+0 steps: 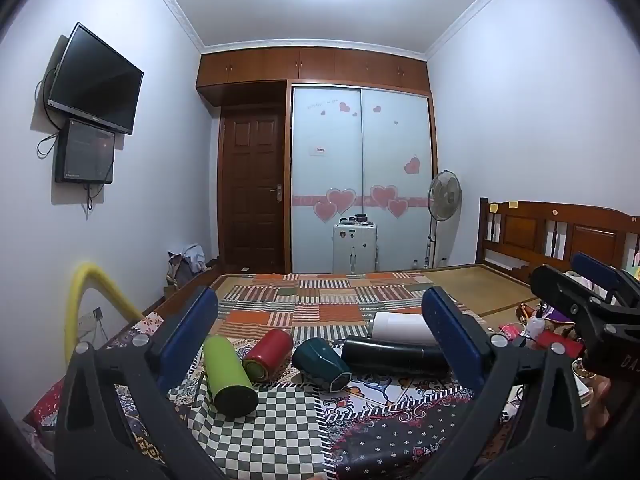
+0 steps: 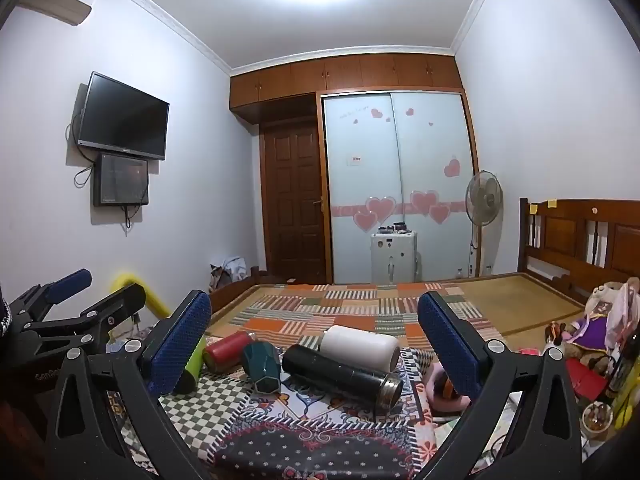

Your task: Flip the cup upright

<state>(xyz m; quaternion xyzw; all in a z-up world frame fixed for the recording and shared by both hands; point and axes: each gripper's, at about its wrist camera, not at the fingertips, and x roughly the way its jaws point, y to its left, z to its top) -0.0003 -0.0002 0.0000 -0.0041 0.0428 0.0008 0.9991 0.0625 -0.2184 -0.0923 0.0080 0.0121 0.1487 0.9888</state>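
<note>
While both grippers hang back with jaws spread wide and empty, left gripper (image 1: 320,340) and right gripper (image 2: 314,340) face five vessels lying on their sides on the bed (image 1: 452,280): green bottle (image 1: 230,376), red cup (image 1: 268,354), teal cup (image 1: 322,364), black flask (image 1: 394,354), white cup (image 1: 400,326). Advice: pick one, grip mid-body across the width, lift clear, rotate, set down on flat cloth. Unclear: which cup is meant; white cup's mouth hidden; a pink item (image 2: 442,390) sits half behind the right jaw.
</note>
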